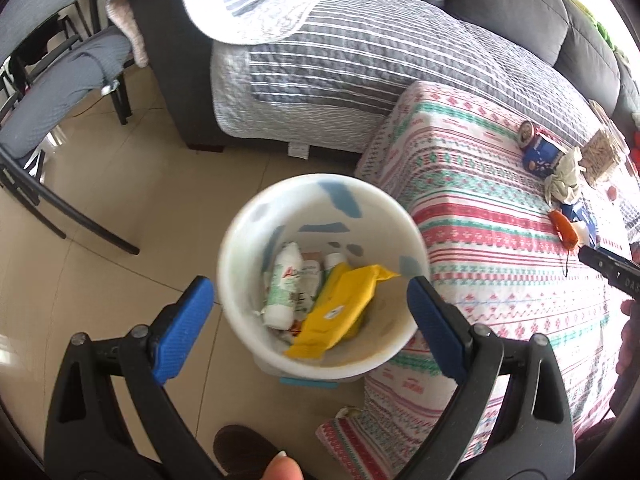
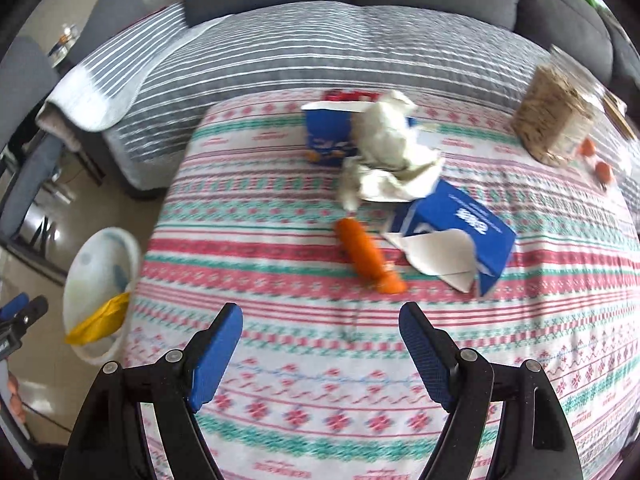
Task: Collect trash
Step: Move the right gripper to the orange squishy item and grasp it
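The orange wrapper (image 2: 369, 257) lies on the patterned tabletop (image 2: 280, 400) just ahead of the right gripper (image 2: 320, 350), and it looks like the next piece of trash to take; its far end sits near a crumpled white paper (image 2: 390, 152), and the torn blue carton (image 2: 460, 236) lies just to its right. Farther back stands a blue cup (image 2: 326, 136), partly behind the paper, and a clear jar of pale sticks (image 2: 554, 116) stands at the far right. The right gripper is wide open and empty, with nothing between its blue pads. To do this well, I would bring it forward and low so the pads straddle the wrapper across its narrow width, not along its length, and close only once both pads sit beside it and clear of the cloth, since pinching the tablecloth would drag everything. The wrapper lies at a slant, so the wrist may need a slight turn. The white bin (image 1: 324, 280) stands on the floor just left of the tabletop edge, already holding a yellow packet (image 1: 340, 308) and a white bottle (image 1: 284, 284). The left gripper (image 1: 310, 310) is also wide open and empty, above the bin's mouth.
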A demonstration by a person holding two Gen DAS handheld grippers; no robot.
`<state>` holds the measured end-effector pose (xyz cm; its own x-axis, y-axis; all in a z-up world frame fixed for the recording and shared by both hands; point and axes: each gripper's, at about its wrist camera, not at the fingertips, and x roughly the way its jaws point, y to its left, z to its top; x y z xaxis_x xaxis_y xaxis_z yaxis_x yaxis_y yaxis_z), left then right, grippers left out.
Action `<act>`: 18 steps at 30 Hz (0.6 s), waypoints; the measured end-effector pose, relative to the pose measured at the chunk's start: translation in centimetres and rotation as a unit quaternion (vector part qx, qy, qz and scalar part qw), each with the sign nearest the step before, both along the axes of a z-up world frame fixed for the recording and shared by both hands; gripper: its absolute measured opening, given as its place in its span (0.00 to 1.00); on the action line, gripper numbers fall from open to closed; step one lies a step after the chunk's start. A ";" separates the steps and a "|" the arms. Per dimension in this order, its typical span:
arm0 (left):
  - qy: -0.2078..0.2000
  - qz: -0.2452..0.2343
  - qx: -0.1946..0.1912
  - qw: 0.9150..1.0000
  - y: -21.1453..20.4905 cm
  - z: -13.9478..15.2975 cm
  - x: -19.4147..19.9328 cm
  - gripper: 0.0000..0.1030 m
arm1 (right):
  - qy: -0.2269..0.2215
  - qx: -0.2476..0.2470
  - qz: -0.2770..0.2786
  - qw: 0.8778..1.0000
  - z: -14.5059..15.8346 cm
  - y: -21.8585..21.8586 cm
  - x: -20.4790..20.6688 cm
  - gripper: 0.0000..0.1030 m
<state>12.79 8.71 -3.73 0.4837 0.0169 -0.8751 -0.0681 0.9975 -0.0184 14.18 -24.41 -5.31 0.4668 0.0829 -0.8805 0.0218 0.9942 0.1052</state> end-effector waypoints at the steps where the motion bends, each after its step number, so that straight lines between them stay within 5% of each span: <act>1: 0.001 -0.002 0.000 1.000 -0.4 -0.1 0.2 0.94 | 0.004 0.003 -0.007 1.000 -0.2 -0.7 0.3 0.79; 5: 0.008 -0.011 0.000 1.000 -2.0 -0.4 1.0 0.94 | 0.011 0.015 -0.013 1.000 -0.8 -2.0 1.8 0.74; 12: 0.012 -0.017 -0.001 1.000 -4.1 -0.7 1.9 0.94 | 0.033 0.004 -0.010 0.999 -2.6 -2.2 4.0 0.52; 18: 0.013 -0.028 -0.003 1.000 -6.5 -0.9 2.2 0.94 | 0.041 -0.006 -0.011 0.999 -3.3 -2.5 4.3 0.24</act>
<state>15.01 2.21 -4.59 0.4614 -0.0148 -0.8871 -0.0122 0.9997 -0.0230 18.53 -26.86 -8.64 0.3945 0.0619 -0.9168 0.0515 0.9947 0.0893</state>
